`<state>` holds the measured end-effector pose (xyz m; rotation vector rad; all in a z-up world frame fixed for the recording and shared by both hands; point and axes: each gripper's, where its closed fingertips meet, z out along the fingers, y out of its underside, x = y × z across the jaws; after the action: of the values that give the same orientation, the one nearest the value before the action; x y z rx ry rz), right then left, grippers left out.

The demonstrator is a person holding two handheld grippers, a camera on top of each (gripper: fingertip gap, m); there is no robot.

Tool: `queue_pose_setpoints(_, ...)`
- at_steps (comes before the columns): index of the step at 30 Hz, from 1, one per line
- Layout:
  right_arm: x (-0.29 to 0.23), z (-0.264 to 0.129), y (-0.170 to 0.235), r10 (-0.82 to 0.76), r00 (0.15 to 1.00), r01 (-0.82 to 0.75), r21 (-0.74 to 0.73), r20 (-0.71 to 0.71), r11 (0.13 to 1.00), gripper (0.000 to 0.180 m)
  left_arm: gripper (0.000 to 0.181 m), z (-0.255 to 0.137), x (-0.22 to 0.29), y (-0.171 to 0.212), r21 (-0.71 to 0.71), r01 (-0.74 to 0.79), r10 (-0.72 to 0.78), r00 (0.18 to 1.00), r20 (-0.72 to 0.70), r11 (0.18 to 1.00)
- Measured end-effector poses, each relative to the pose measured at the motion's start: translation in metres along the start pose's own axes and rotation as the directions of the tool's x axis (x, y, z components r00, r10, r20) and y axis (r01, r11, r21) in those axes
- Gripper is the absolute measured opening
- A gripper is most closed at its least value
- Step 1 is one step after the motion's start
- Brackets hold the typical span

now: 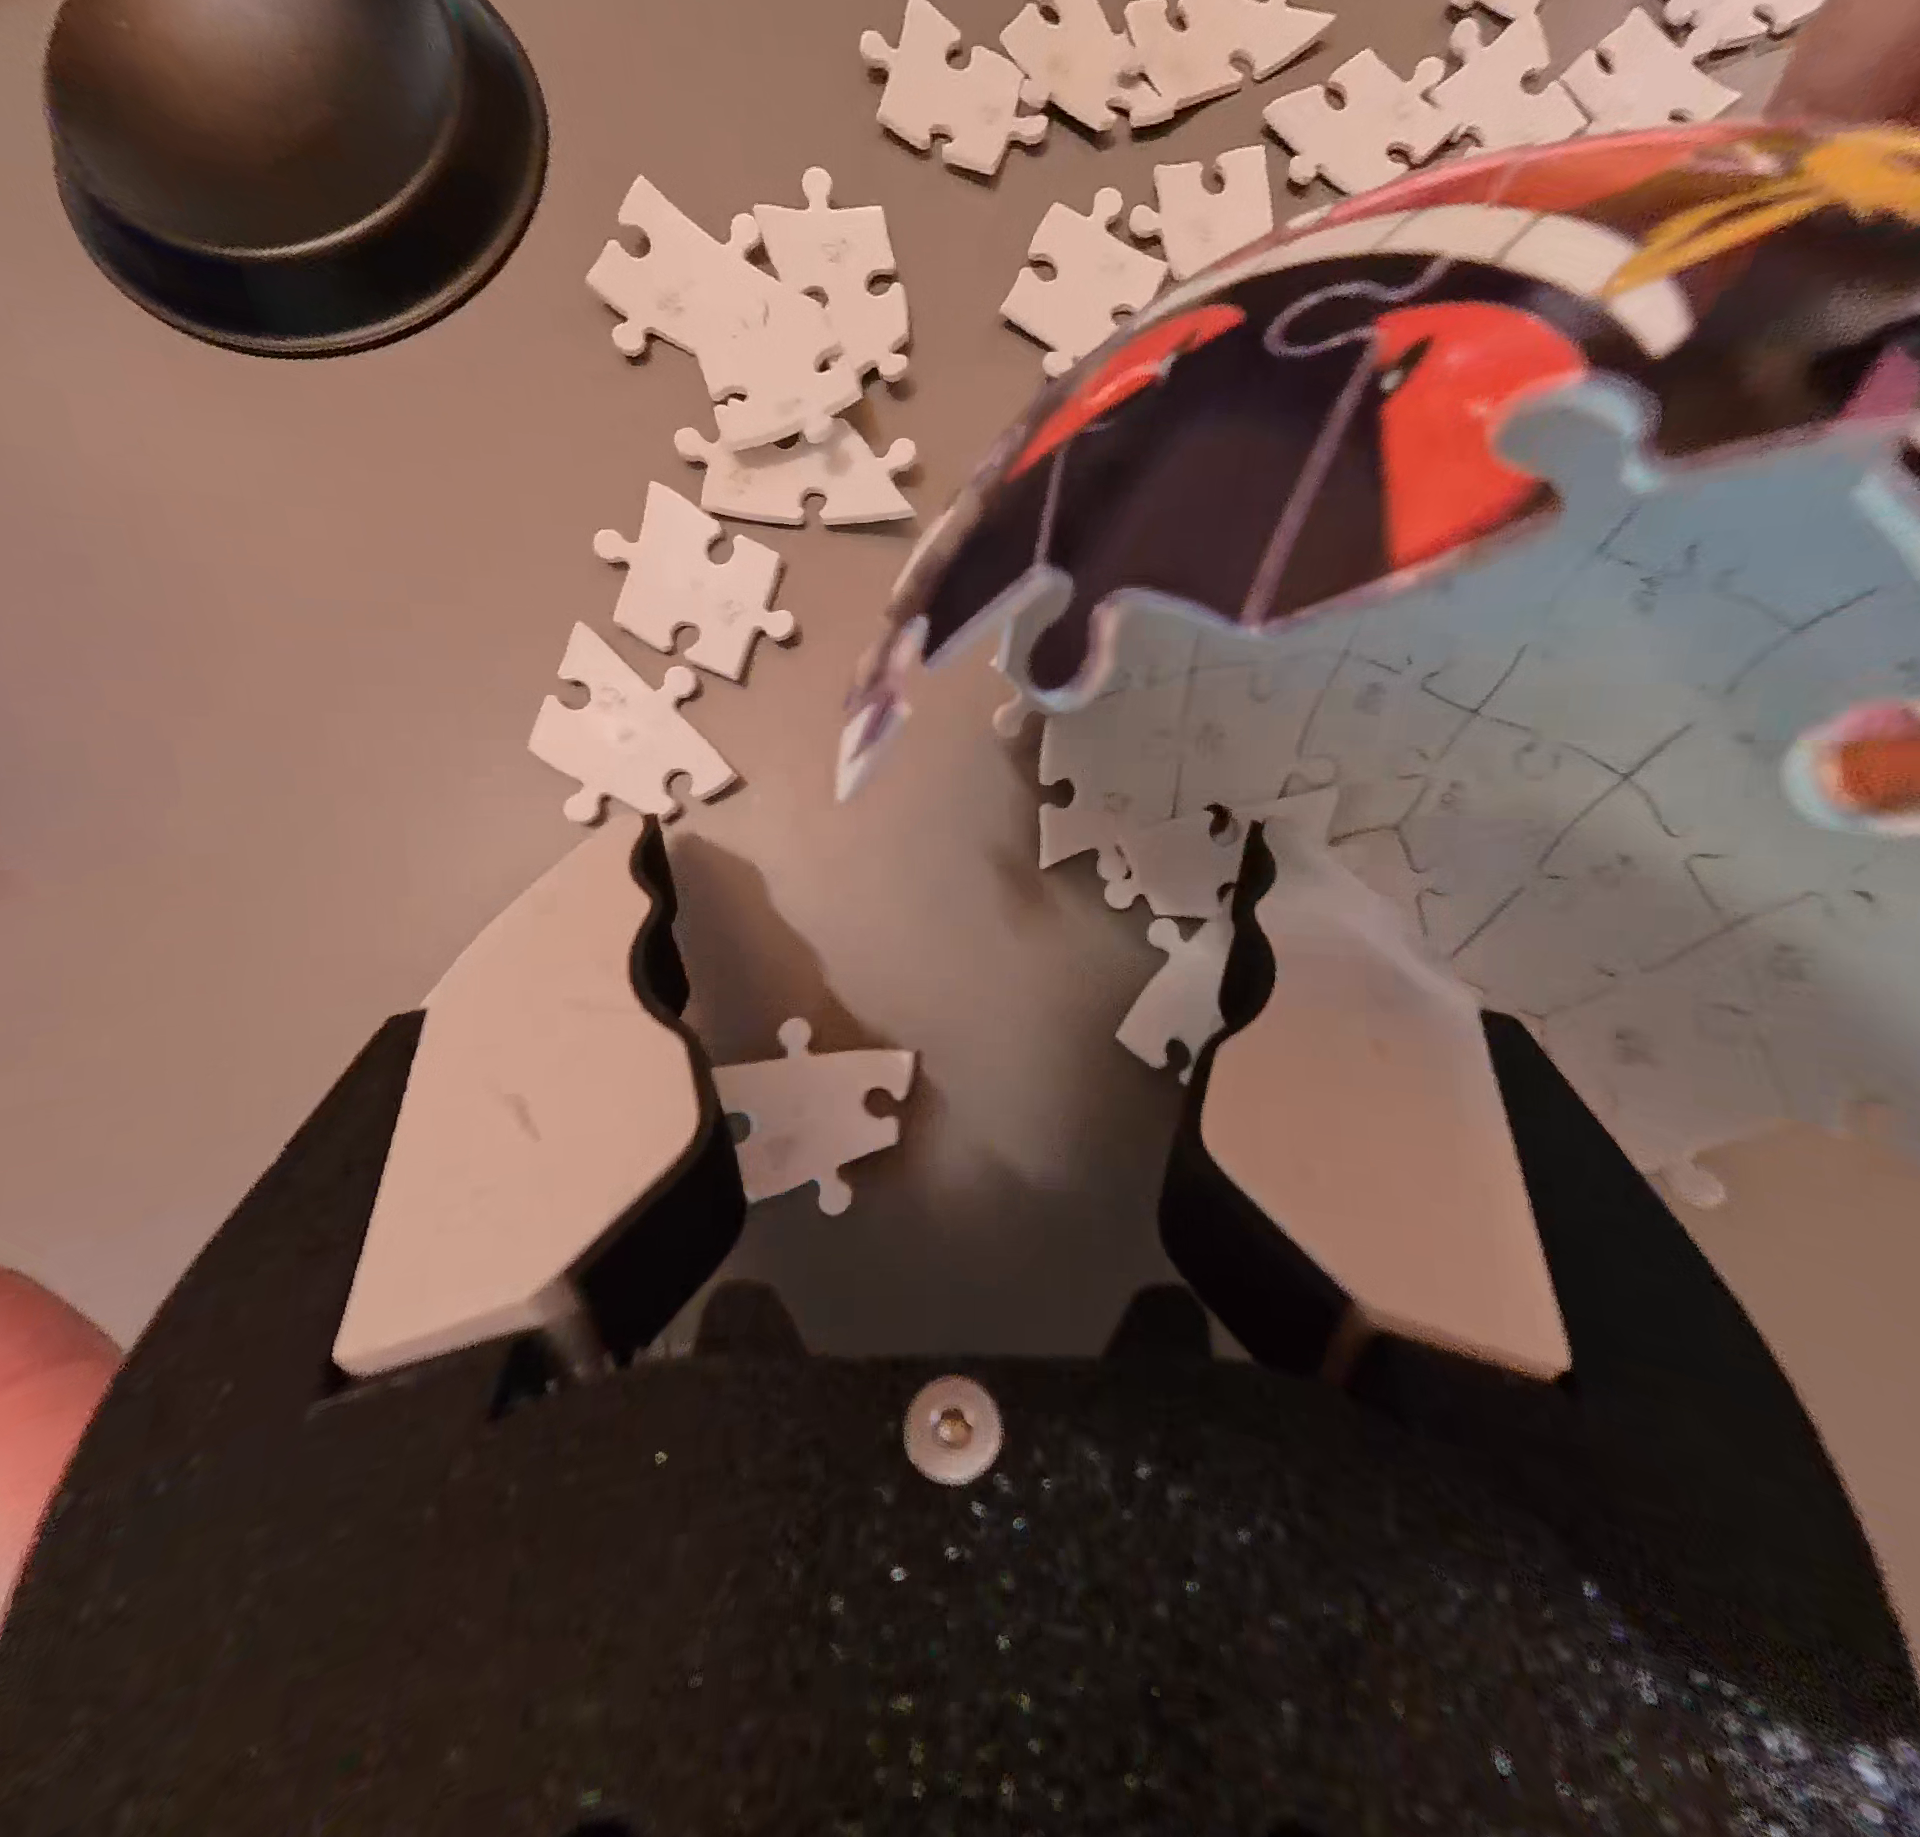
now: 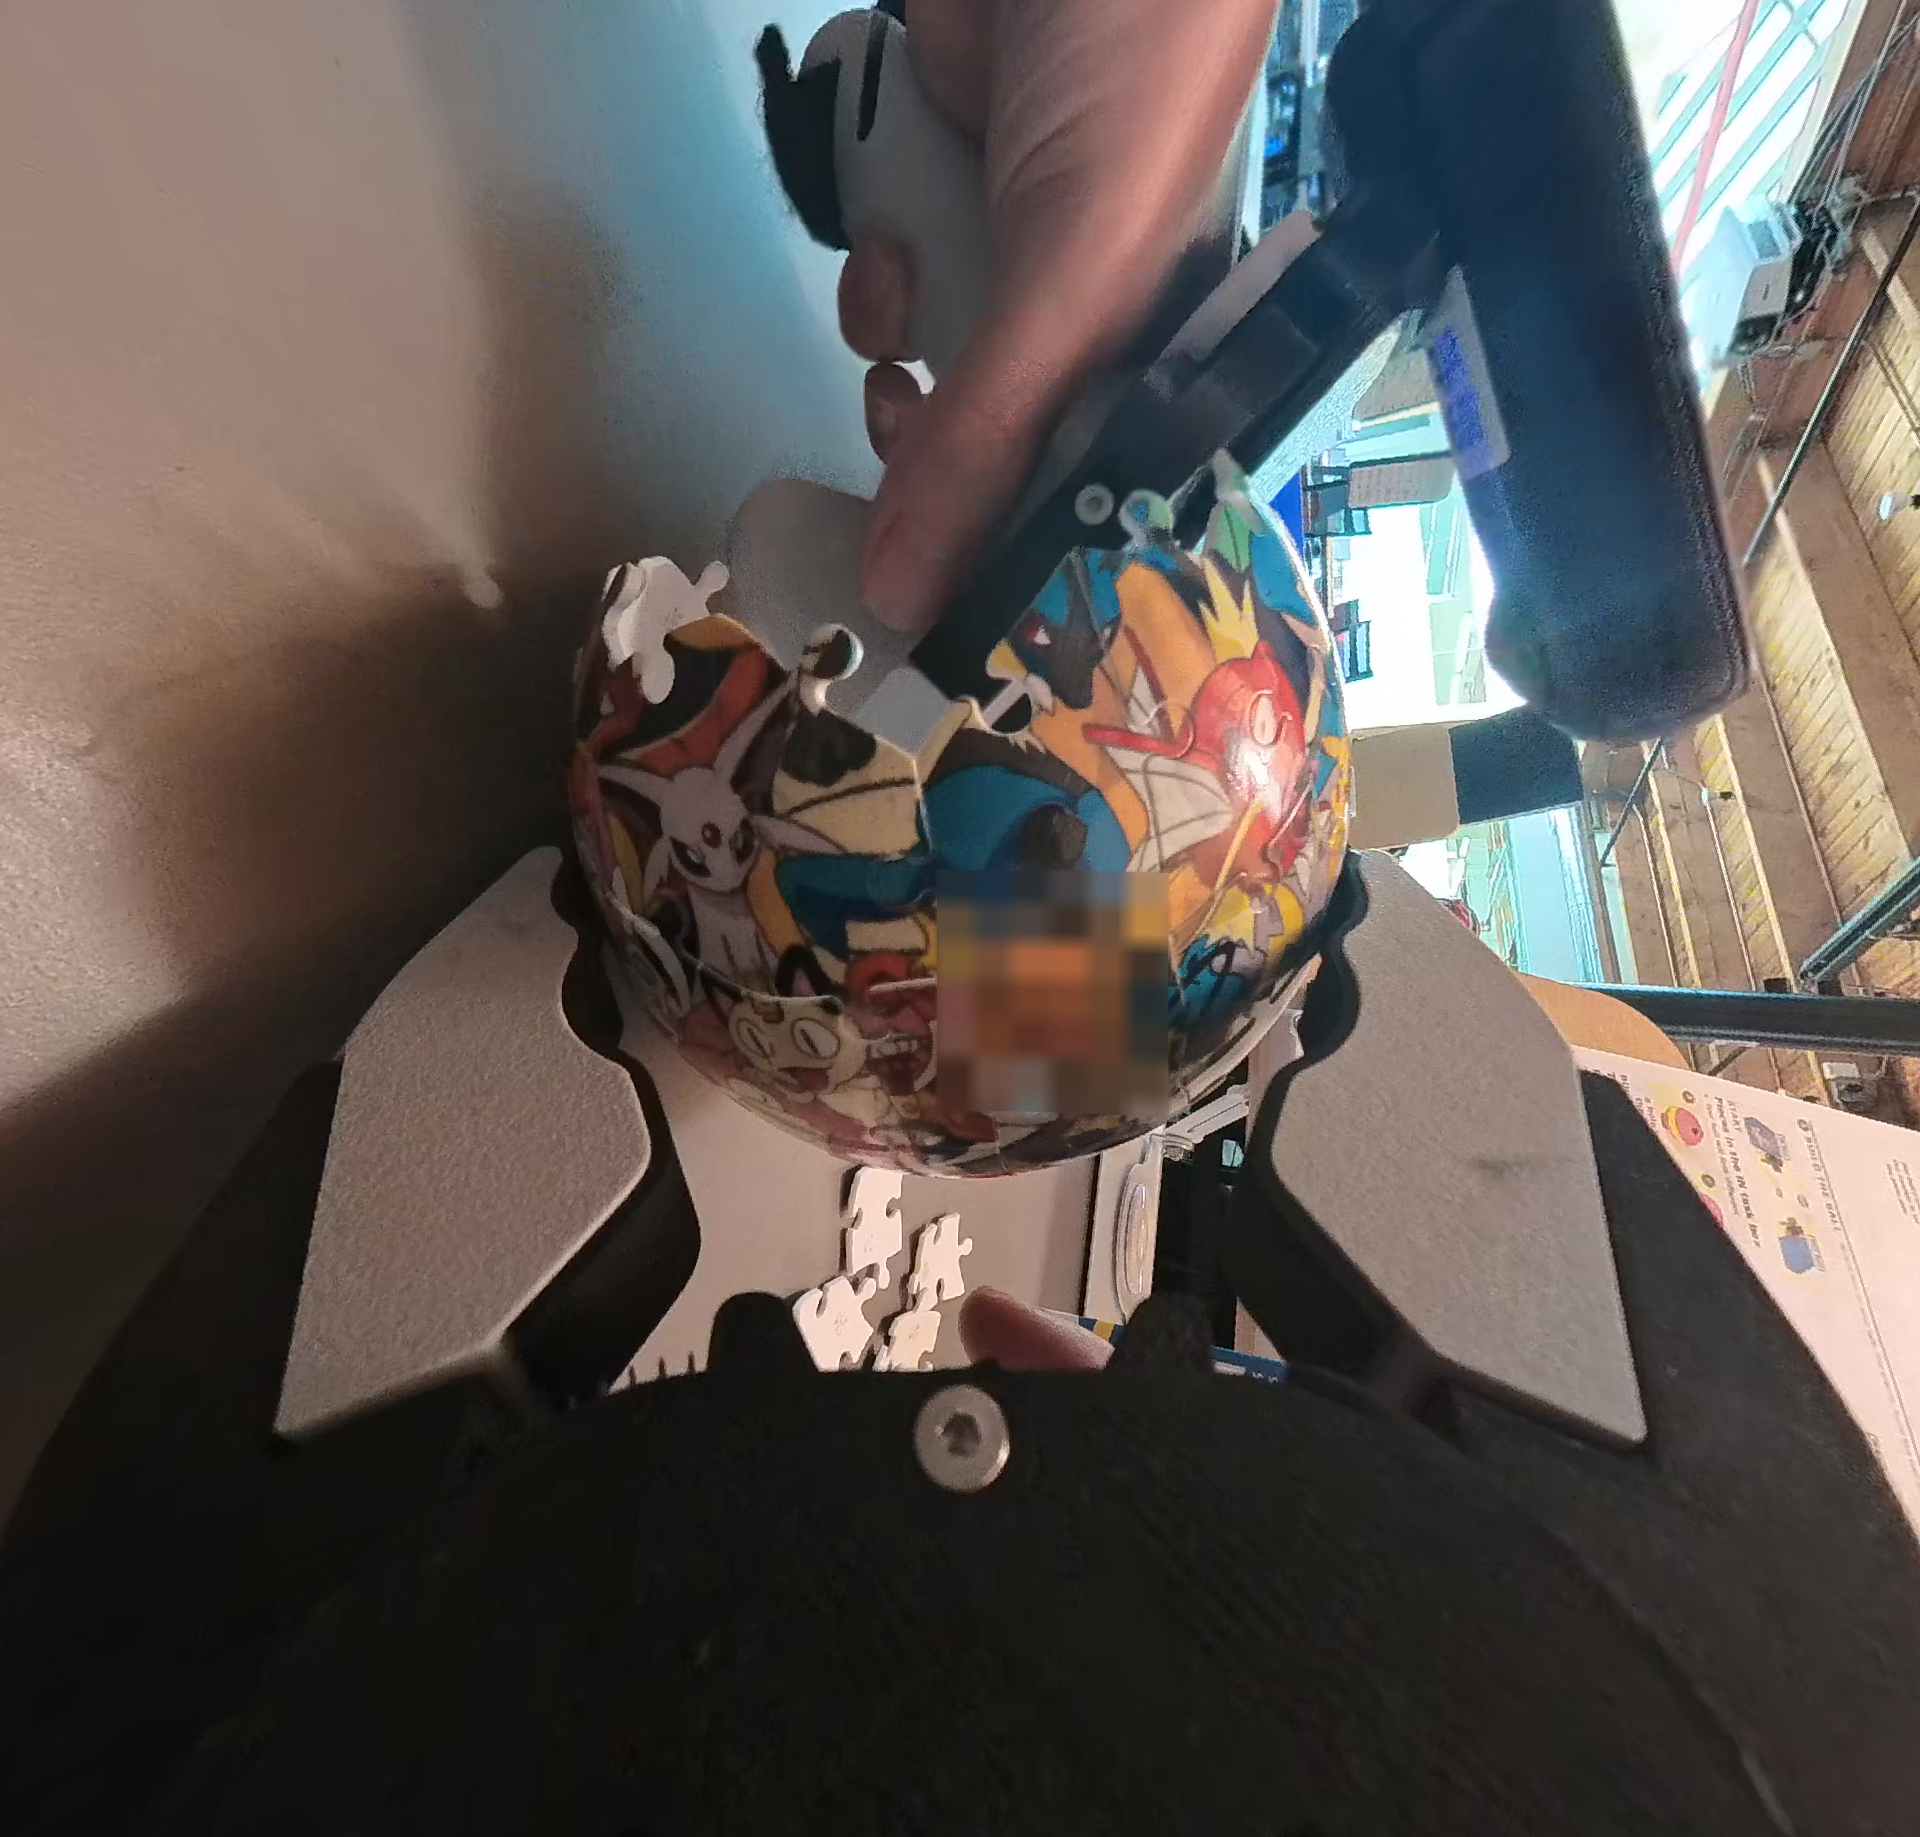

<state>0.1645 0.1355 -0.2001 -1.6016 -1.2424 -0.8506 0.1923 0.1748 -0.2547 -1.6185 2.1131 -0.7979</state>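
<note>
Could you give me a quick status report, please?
Right gripper shut on puzzle ball, held aloft. Left gripper open, empty, over loose pieces by the ball's open rim.

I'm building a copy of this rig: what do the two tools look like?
Both match: the left tool and right tool each have a speckled black body with a silver centre screw and two pale grey, faceted fingers lined with wavy black pads. No cables or sleeves show.
</note>
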Motion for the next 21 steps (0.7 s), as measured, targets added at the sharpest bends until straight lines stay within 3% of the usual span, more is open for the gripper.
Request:
queue_pose_setpoints(4,0.000,0.000,0.000,0.002,1.000,-0.002,0.002,-0.001,1.000,0.128,0.102,0.000,0.014,-0.003,0.020,-0.011,0.012,0.998,-0.065,1.000)
queue_pose_setpoints(13,0.000,0.000,0.000,0.000,1.000,0.000,0.002,-0.005,1.000,0.129,0.112,0.004,0.001,0.007,-0.039,-0.056,0.056,0.998,0.020,0.998)
queue_pose_setpoints(17,0.001,0.000,0.003,-0.020,1.000,0.020,-0.015,-0.016,1.000,0.127,0.103,-0.002,-0.015,0.004,-0.014,-0.015,0.016,0.995,0.101,1.000)
queue_pose_setpoints(21,0.001,0.000,0.003,-0.008,1.000,0.008,-0.011,-0.016,1.000,0.127,0.102,-0.007,-0.010,-0.001,0.040,0.036,-0.038,0.999,0.033,0.999)
